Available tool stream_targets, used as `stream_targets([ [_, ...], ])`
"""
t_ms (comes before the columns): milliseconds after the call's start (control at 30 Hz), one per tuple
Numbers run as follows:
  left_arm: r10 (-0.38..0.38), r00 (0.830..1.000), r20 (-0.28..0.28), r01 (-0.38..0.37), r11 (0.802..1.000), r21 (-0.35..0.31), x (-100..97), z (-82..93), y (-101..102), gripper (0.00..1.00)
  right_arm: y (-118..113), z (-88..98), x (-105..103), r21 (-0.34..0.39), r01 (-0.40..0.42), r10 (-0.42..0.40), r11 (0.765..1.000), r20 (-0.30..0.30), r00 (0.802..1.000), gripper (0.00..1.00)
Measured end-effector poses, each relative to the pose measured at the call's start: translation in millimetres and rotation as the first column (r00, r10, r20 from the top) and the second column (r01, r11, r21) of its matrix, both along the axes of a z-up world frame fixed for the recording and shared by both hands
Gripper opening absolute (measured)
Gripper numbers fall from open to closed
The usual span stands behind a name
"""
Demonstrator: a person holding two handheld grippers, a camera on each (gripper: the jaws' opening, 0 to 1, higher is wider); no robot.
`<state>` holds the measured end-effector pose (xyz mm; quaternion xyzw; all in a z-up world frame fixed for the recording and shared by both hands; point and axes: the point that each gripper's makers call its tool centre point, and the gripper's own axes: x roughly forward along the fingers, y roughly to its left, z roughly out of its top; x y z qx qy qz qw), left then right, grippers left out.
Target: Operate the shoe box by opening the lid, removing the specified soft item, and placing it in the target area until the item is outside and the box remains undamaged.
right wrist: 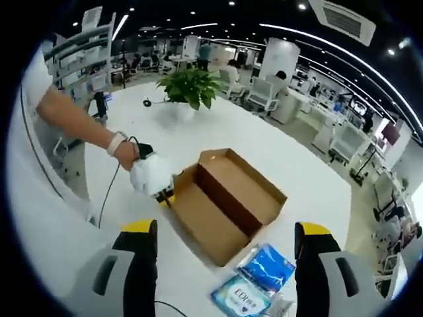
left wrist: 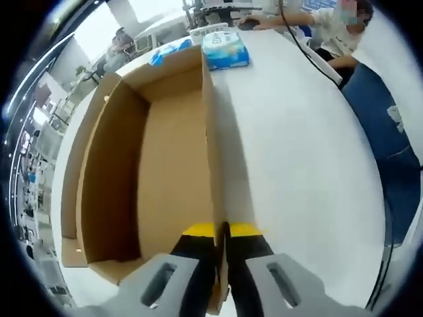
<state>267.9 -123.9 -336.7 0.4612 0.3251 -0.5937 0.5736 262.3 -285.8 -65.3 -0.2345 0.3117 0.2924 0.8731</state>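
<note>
The brown cardboard shoe box [left wrist: 165, 165] lies open on the white table [left wrist: 297, 165], and what I can see of its inside is bare. My left gripper [left wrist: 221, 230] is shut on the box's right-hand wall, one yellow-tipped jaw on each side of the cardboard. Two soft blue-and-white packs [left wrist: 225, 49] lie on the table just past the box's far end. In the right gripper view the box [right wrist: 228, 198] sits below and ahead, with a hand holding the left gripper [right wrist: 158, 188] on its left edge. My right gripper [right wrist: 227, 231] hangs open above the table, and the packs [right wrist: 264, 267] lie near it.
A potted green plant [right wrist: 192, 86] stands further back on the table. A seated person [left wrist: 330, 26] works at the far end, with a black cable [left wrist: 310, 53] running across the top. A blue chair [left wrist: 390, 139] stands at the table's right side.
</note>
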Motion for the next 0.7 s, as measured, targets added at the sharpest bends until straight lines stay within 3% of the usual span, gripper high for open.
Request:
stream_targets([
  [233, -0.050, 0.999, 0.012, 0.050, 0.999, 0.008, -7.3, -1.0, 3, 0.02, 9, 5.3, 56, -0.021, -0.069, 0.069, 0.997, 0.018, 0.997, 0.87],
  [333, -0.032, 0.999, 0.003, 0.032, 0.999, 0.005, -6.3, 0.6, 3, 0.02, 6, -0.1, 80, -0.097, -0.111, 0.112, 0.989, 0.005, 0.994, 0.86],
  [433, -0.018, 1.000, 0.006, 0.019, 1.000, -0.007, -6.0, 0.8, 4, 0.02, 10, 0.4, 102, -0.106, -0.135, 0.138, 0.985, 0.025, 0.990, 0.86],
  [700, -0.009, 1.000, 0.007, 0.009, 1.000, 0.007, -5.9, -0.1, 5, 0.02, 24, -22.9, 157, -0.176, -0.210, 0.213, 0.962, -0.002, 0.977, 0.85],
])
